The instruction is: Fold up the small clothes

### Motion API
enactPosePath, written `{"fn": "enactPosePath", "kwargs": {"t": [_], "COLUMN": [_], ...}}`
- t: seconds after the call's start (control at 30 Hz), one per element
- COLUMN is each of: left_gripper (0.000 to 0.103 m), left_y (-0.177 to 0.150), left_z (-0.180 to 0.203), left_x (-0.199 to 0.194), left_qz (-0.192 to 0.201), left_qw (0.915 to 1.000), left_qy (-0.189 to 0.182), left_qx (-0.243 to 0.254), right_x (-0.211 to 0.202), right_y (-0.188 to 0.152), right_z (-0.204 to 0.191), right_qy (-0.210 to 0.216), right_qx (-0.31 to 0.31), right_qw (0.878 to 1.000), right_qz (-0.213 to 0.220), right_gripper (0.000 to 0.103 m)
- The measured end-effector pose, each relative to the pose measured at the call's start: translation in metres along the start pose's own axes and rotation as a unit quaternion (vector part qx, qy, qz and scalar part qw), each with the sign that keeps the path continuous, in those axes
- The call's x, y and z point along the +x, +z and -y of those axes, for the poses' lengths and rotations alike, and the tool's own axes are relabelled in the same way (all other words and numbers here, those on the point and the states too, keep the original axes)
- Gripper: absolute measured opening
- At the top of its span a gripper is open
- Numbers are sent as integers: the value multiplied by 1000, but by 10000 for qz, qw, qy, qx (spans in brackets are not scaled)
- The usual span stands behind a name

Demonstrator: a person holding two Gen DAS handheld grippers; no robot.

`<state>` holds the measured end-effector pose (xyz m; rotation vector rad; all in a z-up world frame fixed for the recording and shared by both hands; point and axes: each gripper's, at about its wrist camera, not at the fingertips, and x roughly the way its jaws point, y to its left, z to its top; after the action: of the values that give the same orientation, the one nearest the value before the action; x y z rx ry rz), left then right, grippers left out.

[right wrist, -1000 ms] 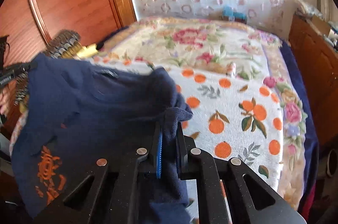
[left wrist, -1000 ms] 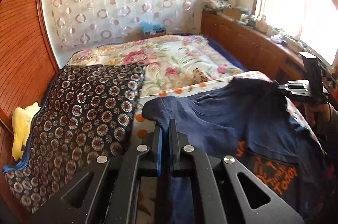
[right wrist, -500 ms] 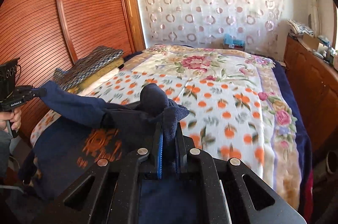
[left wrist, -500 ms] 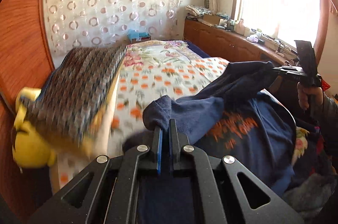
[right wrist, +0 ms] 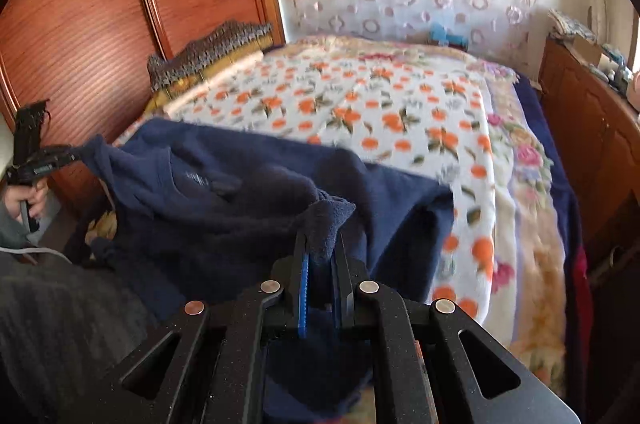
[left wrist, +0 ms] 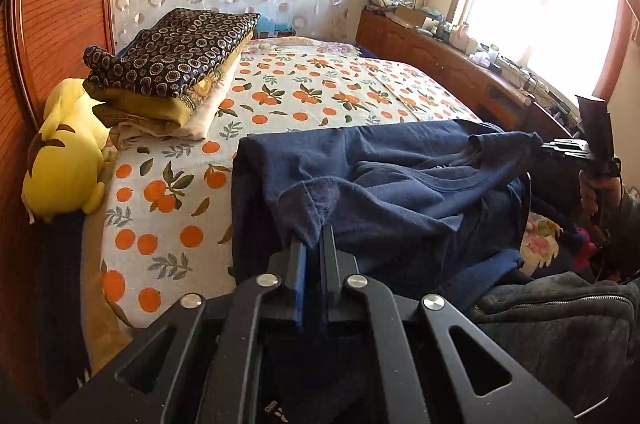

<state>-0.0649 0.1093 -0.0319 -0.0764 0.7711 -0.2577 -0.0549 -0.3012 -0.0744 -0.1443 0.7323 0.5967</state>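
A navy blue T-shirt [left wrist: 400,179] hangs stretched between my two grippers over the near end of the bed, its neckline facing up. My left gripper [left wrist: 314,244] is shut on one bunched shoulder corner of it. The right gripper [right wrist: 322,244] is shut on the other corner, seen far right in the left wrist view [left wrist: 560,145] with a hand below it. In the right wrist view the T-shirt [right wrist: 240,191] spreads leftward to the left gripper [right wrist: 60,155]. The shirt's lower part drapes down out of sight.
The bed carries an orange-print blanket [left wrist: 320,95] over a floral quilt [right wrist: 528,163]. Folded patterned bedding [left wrist: 176,63] and a yellow plush toy [left wrist: 64,159] lie at its left edge by the wooden wardrobe [right wrist: 100,23]. A cluttered wooden sideboard [left wrist: 460,59] runs under the window. A grey garment [left wrist: 560,324] is near right.
Both grippers have pulled back toward the foot of the bed with the T-shirt held. More of the orange-print blanket now shows beyond the shirt, and the orange print on the shirt is out of sight.
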Motion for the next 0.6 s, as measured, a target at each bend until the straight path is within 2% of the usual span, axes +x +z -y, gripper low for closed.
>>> {"fn": "enactPosePath", "kwargs": {"t": [0.1, 0.17, 0.23, 0.3, 0.33, 0.4, 0.6], "left_gripper": [6, 19, 43, 51, 62, 79, 79], "left_y": [1, 1, 2, 5, 7, 10, 16], "left_z": [0, 2, 2, 1, 0, -2, -11], "left_x": [1, 0, -3, -6, -7, -9, 4], "left_qz": [-32, -36, 26, 59, 83, 199, 204], "left_qw": [10000, 9998, 9998, 9997, 9996, 9992, 9992], "left_qy": [48, 161, 159, 166, 227, 322, 343], "left_qx": [30, 105, 137, 150, 144, 128, -11], "right_x": [9, 10, 9, 8, 7, 5, -14], "right_y": [3, 10, 18, 23, 27, 24, 18], "right_z": [-2, -3, -10, -13, -13, -14, -11], "right_qy": [-66, -55, -60, -107, -153, -216, -510], "right_qx": [54, 67, 9, -47, -70, -59, -41], "right_qw": [9998, 9998, 9998, 9998, 9998, 9996, 9987], "right_qz": [-157, -189, -167, -144, -142, -144, -39], "right_gripper": [9, 9, 11, 13, 15, 18, 29]}}
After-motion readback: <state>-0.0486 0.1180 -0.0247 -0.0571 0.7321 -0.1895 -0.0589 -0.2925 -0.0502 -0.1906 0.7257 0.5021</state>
